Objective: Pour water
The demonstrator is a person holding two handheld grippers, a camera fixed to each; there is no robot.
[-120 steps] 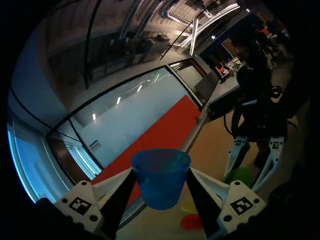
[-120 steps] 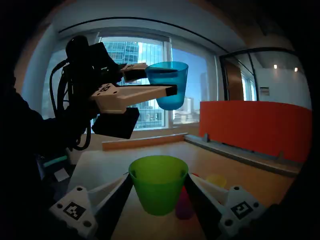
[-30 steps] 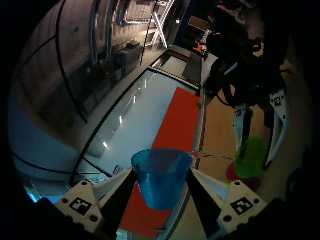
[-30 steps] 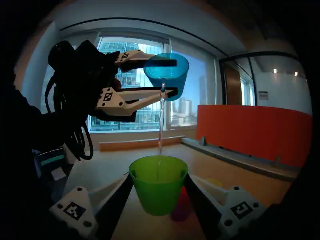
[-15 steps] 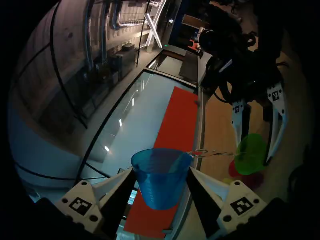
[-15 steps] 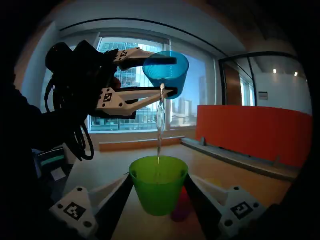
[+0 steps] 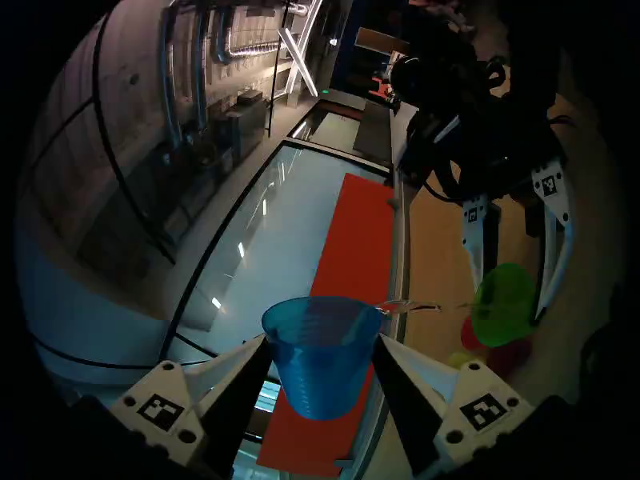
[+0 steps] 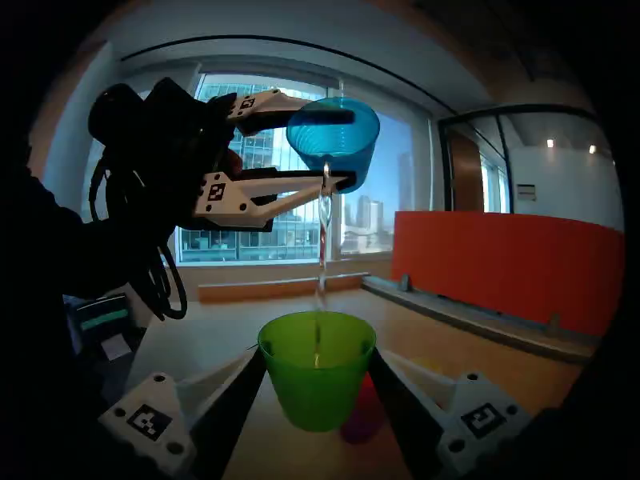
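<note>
While the left gripper view looks along its fingers, the blue cup is seen clamped between both fingers of the left gripper. It is tipped so that a thin water stream leaves its rim toward the green cup. From the right gripper view, the green cup is gripped upright by both fingers of the right gripper, its rim directly under the blue one. Open air is left between the cups, and the table is seen beyond.

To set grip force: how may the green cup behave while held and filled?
The green cup looks like thin translucent plastic, so it probably flexes if squeezed. It widens upward, so it may wedge rather than slip as the water stream adds weight.
</note>
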